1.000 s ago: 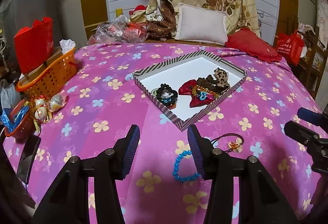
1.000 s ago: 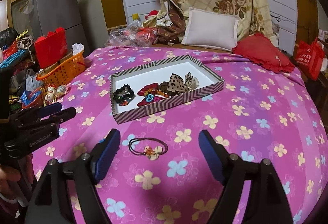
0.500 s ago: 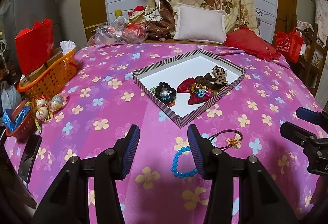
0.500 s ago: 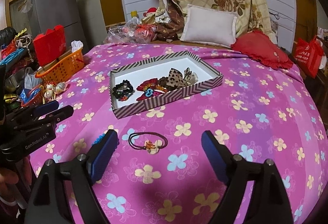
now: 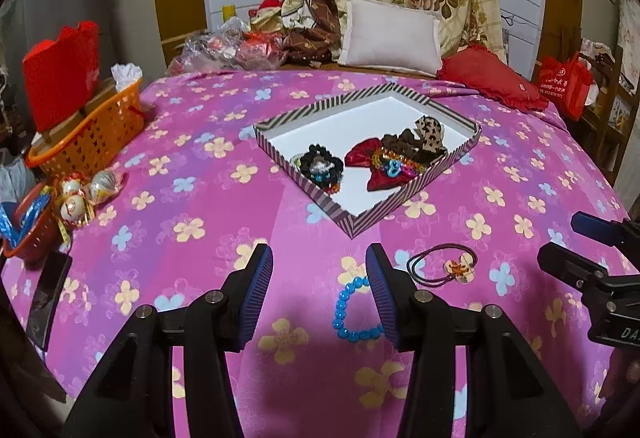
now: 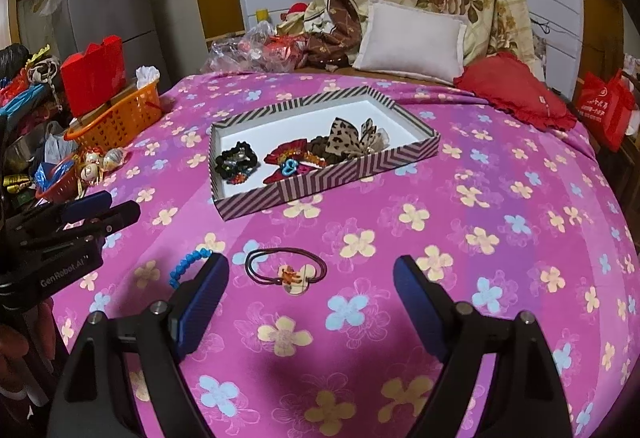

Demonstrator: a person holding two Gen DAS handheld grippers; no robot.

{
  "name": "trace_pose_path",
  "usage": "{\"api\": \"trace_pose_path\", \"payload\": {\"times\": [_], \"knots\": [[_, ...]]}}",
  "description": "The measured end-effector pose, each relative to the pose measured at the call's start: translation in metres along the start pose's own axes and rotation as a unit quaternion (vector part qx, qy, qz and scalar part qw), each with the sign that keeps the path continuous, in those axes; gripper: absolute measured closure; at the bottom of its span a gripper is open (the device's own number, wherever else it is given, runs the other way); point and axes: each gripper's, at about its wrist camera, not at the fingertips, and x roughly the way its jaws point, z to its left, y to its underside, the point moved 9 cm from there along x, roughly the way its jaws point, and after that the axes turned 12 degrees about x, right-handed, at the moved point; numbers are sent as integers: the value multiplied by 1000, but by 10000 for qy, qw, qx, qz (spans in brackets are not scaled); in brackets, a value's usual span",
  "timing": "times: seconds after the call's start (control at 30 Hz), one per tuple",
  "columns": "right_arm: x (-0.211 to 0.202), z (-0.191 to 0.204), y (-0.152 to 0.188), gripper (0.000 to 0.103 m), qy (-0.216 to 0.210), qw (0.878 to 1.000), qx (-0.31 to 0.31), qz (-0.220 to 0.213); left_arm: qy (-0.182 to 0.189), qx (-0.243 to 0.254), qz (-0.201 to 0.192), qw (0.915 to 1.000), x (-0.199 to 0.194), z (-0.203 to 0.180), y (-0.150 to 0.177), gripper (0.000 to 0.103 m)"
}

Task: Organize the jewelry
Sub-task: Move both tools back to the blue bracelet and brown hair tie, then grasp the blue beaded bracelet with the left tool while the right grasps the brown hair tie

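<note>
From my left wrist, my left gripper (image 5: 319,280) hovers over the bedspread (image 5: 192,205) with its fingers (image 5: 256,294) parted a moderate way and nothing between them. A blue bracelet (image 5: 352,312) lies flat on the cloth just inside my right-hand finger, its far side hidden behind that pad, so I cannot tell whether they touch. Just beyond it to the right lies a hair tie (image 5: 444,265) with a small pale charm. Farther off sits the striped tray (image 5: 304,185), one corner pointing at me, holding a black scrunchie (image 5: 322,165), a red bow (image 5: 376,167) and a leopard bow (image 5: 430,131). My right gripper (image 5: 588,254) pokes in at the right edge. An orange basket (image 5: 92,137) stands at the bed's left side. From my right wrist, my right gripper (image 6: 311,292) has its fingers (image 6: 202,298) spread wide, empty, above the cloth. The hair tie (image 6: 286,270) lies between them, nearer the left finger and apart from both. The bracelet (image 6: 186,265) curves up from behind my left finger's tip. My left gripper (image 6: 96,211) shows at the left edge. The tray (image 6: 320,179) sits past the hair tie, its contents bunched along the near half, with a white pillow (image 6: 412,39) behind.
</note>
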Motion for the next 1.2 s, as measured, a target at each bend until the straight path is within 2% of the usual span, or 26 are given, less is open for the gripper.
{"api": "trace_pose_path", "payload": {"times": [0.2,0.37,0.53,0.67,0.73,0.93,1.2], "knots": [[26,-9,10,16,8,9997,3,234,437,-213,327,9983,21,11,24,59],[53,-8,19,28,-98,9985,30,531,776,-392,579,9945,35,17,42,59],[68,-8,26,28,-46,9978,10,654,852,-446,757,9925,50,18,52,60],[71,-12,28,28,-45,9974,67,719,1308,-442,801,9872,55,4,53,60],[72,-13,28,28,-40,9974,51,716,1423,-397,816,9856,58,-2,53,60],[83,-10,25,28,-49,9967,-64,802,1451,-87,1068,9836,73,-19,54,60],[95,8,28,29,-193,9942,-452,958,1236,315,1037,9864,79,-20,51,60]]}}
